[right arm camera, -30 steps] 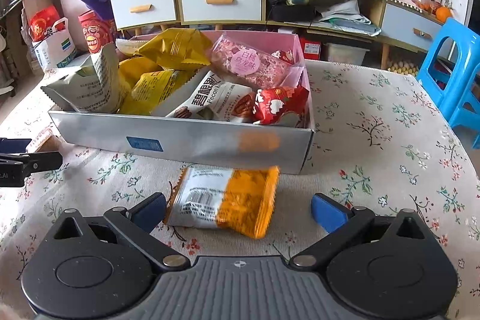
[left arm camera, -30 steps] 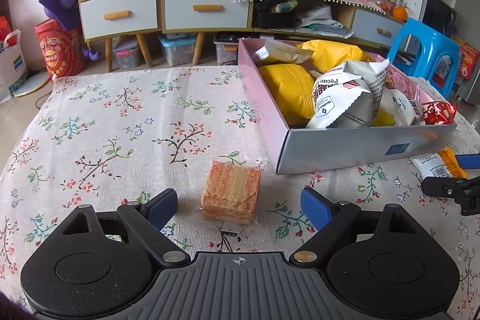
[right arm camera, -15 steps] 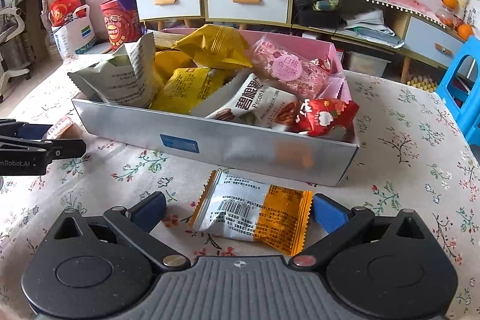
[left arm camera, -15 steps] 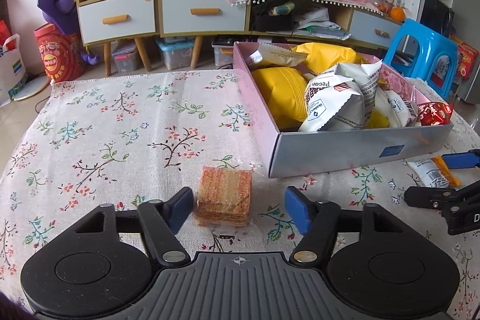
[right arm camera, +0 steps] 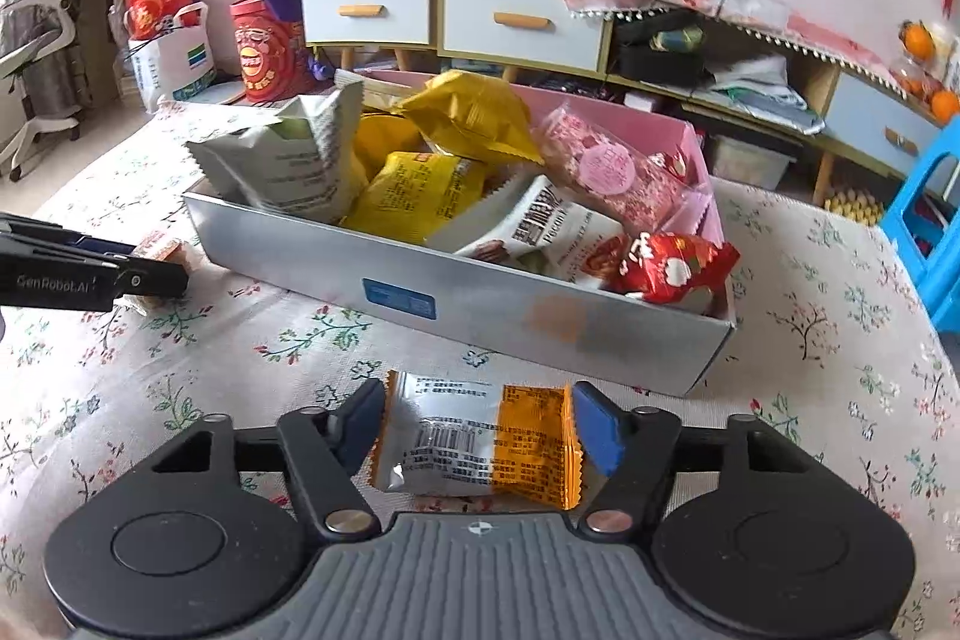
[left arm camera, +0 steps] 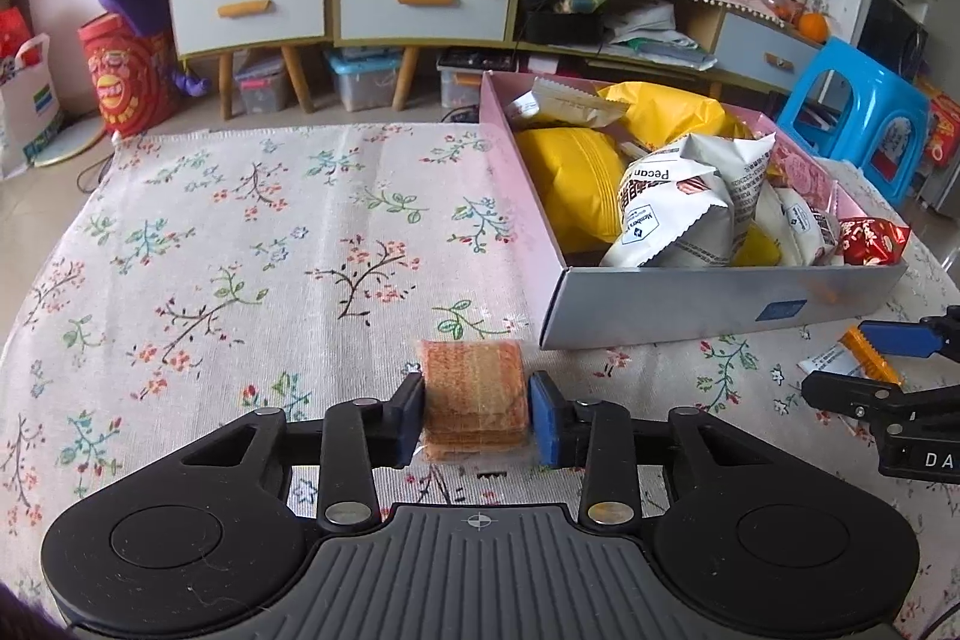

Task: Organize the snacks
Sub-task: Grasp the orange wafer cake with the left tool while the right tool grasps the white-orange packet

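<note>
A clear-wrapped stack of orange crackers (left arm camera: 474,394) lies on the floral cloth just left of the snack box (left arm camera: 690,304). My left gripper (left arm camera: 477,418) is closing, and its blue pads press the pack's two sides. A silver and orange snack packet (right arm camera: 480,448) lies in front of the box (right arm camera: 480,304). My right gripper (right arm camera: 477,424) is closing too, both pads touching the packet's ends, and the wrapper bows between them. Each gripper shows at the edge of the other's view: the right gripper (left arm camera: 864,367) and the left gripper (right arm camera: 144,268).
The box is packed with yellow bags (left arm camera: 570,184), white pecan packets (left arm camera: 672,214), a pink bar (right arm camera: 606,172) and a red candy wrapper (right arm camera: 666,268). A blue stool (left arm camera: 858,112) stands past the table's right side. Cabinets (left arm camera: 336,4) line the far wall.
Both grippers' jaws have closed in from wide open onto their snacks. The left closed around the cracker pack, the right around the silver and orange packet, whose wrapper now bows.
</note>
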`<action>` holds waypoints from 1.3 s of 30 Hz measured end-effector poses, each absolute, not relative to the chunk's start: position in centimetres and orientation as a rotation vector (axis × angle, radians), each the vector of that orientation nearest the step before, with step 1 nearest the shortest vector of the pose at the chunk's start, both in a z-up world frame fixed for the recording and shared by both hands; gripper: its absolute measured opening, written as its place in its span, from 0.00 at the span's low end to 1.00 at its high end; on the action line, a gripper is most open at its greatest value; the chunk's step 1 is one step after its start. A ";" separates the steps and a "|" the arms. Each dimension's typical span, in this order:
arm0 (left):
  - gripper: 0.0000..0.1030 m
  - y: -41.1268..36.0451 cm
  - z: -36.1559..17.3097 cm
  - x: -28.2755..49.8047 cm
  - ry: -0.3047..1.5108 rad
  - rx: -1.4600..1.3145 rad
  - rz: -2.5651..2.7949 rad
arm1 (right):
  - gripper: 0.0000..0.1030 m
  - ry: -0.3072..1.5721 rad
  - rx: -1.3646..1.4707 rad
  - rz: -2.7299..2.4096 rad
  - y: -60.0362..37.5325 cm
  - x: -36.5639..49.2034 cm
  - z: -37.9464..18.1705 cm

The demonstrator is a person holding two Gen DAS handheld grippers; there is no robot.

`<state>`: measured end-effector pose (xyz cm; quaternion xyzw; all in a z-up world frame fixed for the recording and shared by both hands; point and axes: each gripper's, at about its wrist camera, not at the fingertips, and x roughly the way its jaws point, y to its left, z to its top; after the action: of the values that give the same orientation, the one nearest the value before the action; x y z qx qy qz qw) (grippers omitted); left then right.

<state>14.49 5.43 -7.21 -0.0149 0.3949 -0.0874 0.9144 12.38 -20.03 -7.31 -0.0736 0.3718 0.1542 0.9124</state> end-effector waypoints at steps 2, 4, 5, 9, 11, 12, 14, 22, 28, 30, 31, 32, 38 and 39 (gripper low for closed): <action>0.31 5.4 -7.1 14.5 0.825 -0.041 -0.181 | 0.47 0.773 -0.154 0.317 -20.0 12.5 -7.2; 0.31 5.2 -7.0 14.4 0.838 -0.037 -0.175 | 0.46 0.784 -0.163 0.326 -20.1 12.6 -7.0; 0.31 5.1 -6.9 14.4 0.843 -0.030 -0.175 | 0.46 0.790 -0.168 0.323 -20.1 12.6 -6.9; 0.31 4.8 -6.8 14.2 0.857 -0.028 -0.175 | 0.50 0.815 -0.174 0.332 -20.2 12.5 -6.9; 0.31 4.8 -6.8 14.2 0.862 -0.032 -0.175 | 0.57 0.826 -0.177 0.327 -20.2 12.5 -6.9; 0.31 4.8 -6.8 14.2 0.864 -0.036 -0.175 | 0.61 0.834 -0.183 0.323 -20.1 12.6 -7.0; 0.31 4.9 -6.8 14.3 0.869 -0.047 -0.174 | 0.64 0.842 -0.173 0.318 -20.3 12.5 -7.3; 0.31 5.1 -6.7 14.4 0.889 -0.079 -0.170 | 0.45 0.859 -0.112 0.326 -20.4 12.5 -7.1; 0.31 4.6 -6.2 13.8 0.898 -0.080 -0.199 | 0.39 0.857 -0.119 0.338 -20.0 12.3 -6.6; 0.31 4.3 -5.9 13.6 0.890 -0.074 -0.209 | 0.38 0.855 -0.112 0.342 -20.1 12.3 -6.3; 0.31 4.2 -5.8 13.5 0.886 -0.072 -0.214 | 0.35 0.852 -0.108 0.348 -20.1 12.3 -6.1; 0.31 4.1 -5.7 13.5 0.883 -0.071 -0.218 | 0.21 0.846 -0.104 0.356 -20.1 12.2 -5.8; 0.31 3.6 -4.9 13.1 0.869 -0.084 -0.244 | 0.15 0.855 -0.133 0.350 -20.3 12.1 -5.6; 0.31 3.4 -4.9 12.9 0.869 -0.087 -0.250 | 0.24 0.858 -0.131 0.348 -20.5 12.0 -5.6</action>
<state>12.95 3.40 -4.87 -0.0422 0.4199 -0.1206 0.8985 12.01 -20.48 -5.55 -0.0633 0.4136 0.1678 0.8926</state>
